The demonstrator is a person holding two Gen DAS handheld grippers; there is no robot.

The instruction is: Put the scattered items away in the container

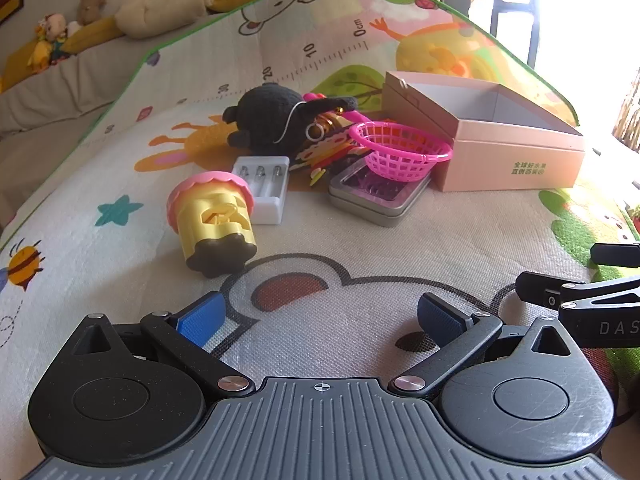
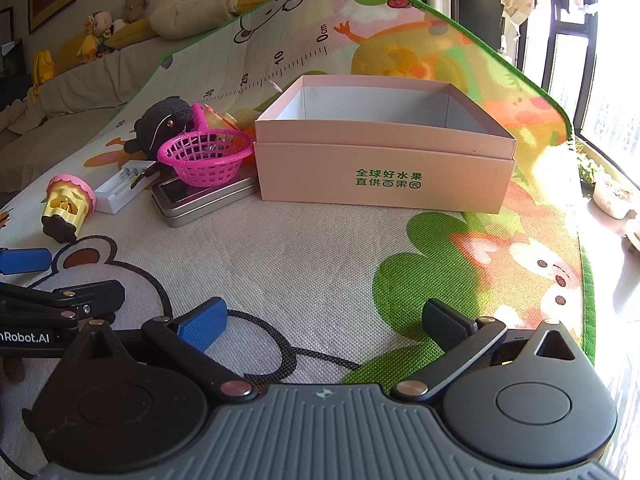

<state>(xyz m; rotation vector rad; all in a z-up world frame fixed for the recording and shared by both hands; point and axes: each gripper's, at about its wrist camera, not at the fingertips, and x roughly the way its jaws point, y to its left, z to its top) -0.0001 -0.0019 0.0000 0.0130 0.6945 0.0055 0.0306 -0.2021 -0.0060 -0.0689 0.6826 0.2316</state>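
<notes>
Both grippers, left point(image 1: 320, 316) and right point(image 2: 324, 320), hover with fingers apart and empty, so nothing seems packed yet: toys point(image 1: 212, 220) lie scattered left of the bare pink box point(image 2: 384, 176), and a first grasp likely comes next.

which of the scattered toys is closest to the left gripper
The yellow cup toy with the pink rim, lying tipped on the mat in front of the open left gripper. The white battery holder, silver tin and pink basket lie farther off.
</notes>
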